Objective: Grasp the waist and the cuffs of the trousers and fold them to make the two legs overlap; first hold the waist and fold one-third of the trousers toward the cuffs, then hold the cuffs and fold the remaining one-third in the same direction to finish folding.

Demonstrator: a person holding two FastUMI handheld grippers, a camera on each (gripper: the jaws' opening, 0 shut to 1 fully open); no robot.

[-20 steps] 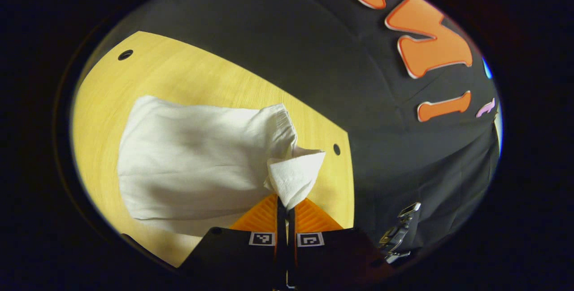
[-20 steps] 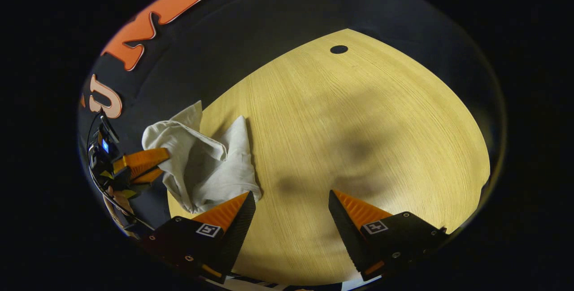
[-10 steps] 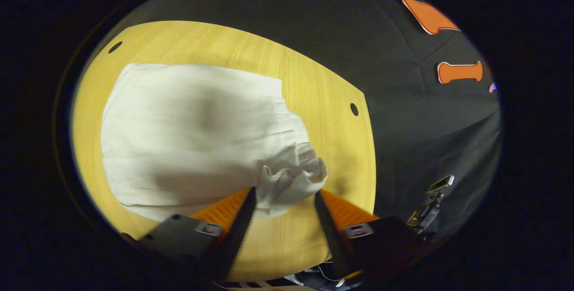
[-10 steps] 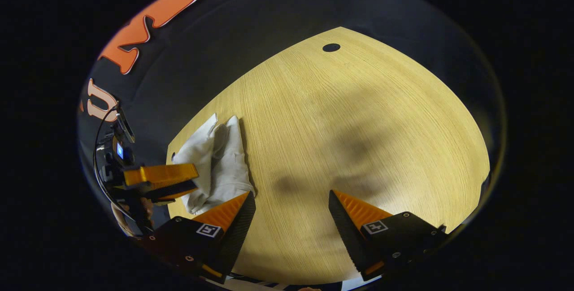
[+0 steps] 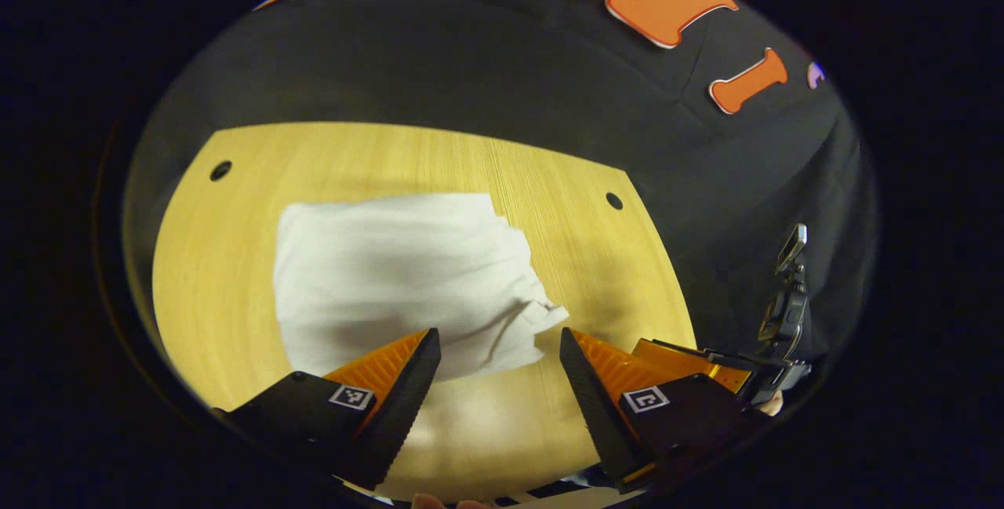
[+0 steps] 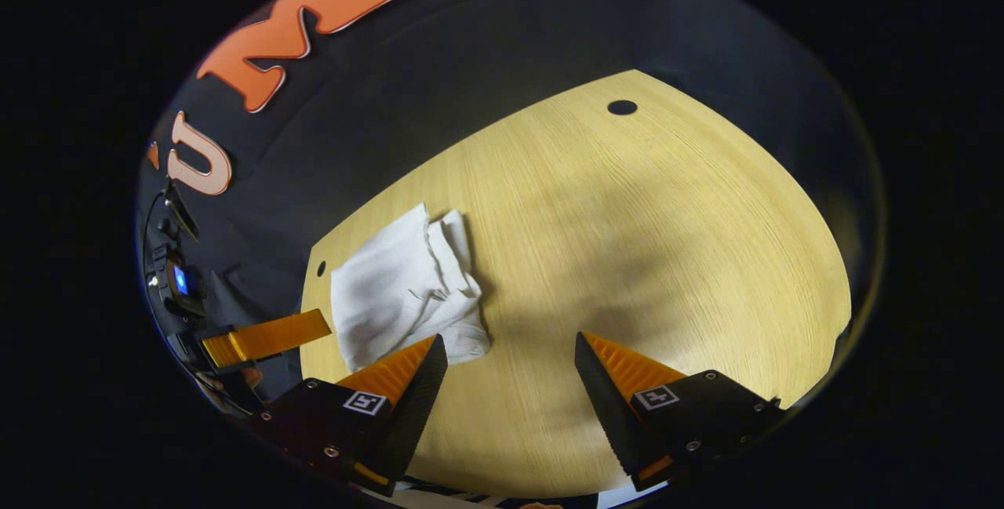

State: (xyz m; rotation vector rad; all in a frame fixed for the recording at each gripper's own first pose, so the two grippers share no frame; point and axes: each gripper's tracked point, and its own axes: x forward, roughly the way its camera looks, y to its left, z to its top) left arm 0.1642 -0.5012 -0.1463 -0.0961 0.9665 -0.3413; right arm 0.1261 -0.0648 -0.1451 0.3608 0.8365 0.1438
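The white trousers (image 5: 400, 281) lie in a folded, roughly square bundle on the wooden table (image 5: 212, 274), with a rumpled corner toward the near right. My left gripper (image 5: 499, 336) stands open just short of the bundle's near edge, with nothing between its fingers. In the right gripper view the trousers (image 6: 400, 289) rest near the table's left edge. My right gripper (image 6: 510, 340) is open over bare table (image 6: 627, 219), its left finger overlapping the bundle's near corner. The left gripper (image 6: 263, 336) shows at the far left, beside the trousers.
The table has small round holes near its corners (image 5: 220, 171) (image 5: 614, 201) (image 6: 622, 107). The black booth wall rises behind the table's far edge. The right gripper's body (image 5: 706, 368) and a mounted device (image 5: 784, 305) sit off the table's right edge.
My left gripper was shut on a bunched end of the trousers, then opened, let it go and drew back. The cloth now lies flat. The right gripper stayed open.
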